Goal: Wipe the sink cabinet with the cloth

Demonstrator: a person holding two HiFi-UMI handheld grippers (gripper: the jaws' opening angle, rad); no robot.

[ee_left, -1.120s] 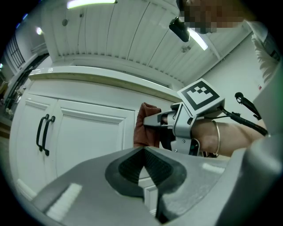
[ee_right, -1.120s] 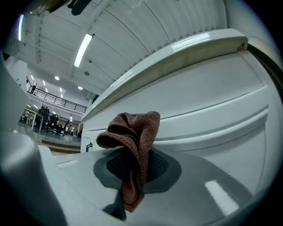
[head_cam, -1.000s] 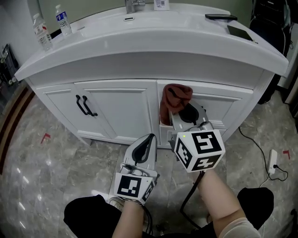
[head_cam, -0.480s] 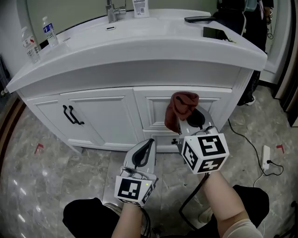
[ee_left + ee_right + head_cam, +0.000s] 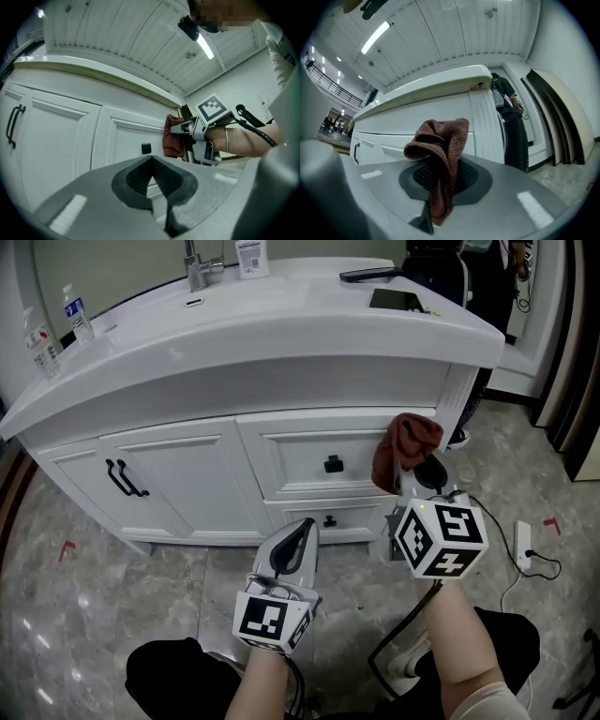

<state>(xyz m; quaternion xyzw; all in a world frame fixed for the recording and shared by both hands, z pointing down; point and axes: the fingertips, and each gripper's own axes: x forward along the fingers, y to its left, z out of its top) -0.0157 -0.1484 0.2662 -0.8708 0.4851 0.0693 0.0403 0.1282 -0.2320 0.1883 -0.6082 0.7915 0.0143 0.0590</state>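
Gripping the brown cloth (image 5: 441, 140), the right tongs (image 5: 410, 468) hold it bunched by the sink cabinet's (image 5: 187, 474) right corner, their tips hidden under it and contact unclear. The left tongs (image 5: 298, 532) are clenched, empty. Two bottles (image 5: 75, 310) stand at the counter's (image 5: 328, 320) left end.

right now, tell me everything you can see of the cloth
The cloth is a reddish-brown rag of coarse knit, crumpled and folded over itself. The right gripper is shut on its lower part: a bunched fold stands above the jaws and a strip runs down between them. It is held at drawer height by the right end of the sink cabinet front. Whether it presses on the panel cannot be told.
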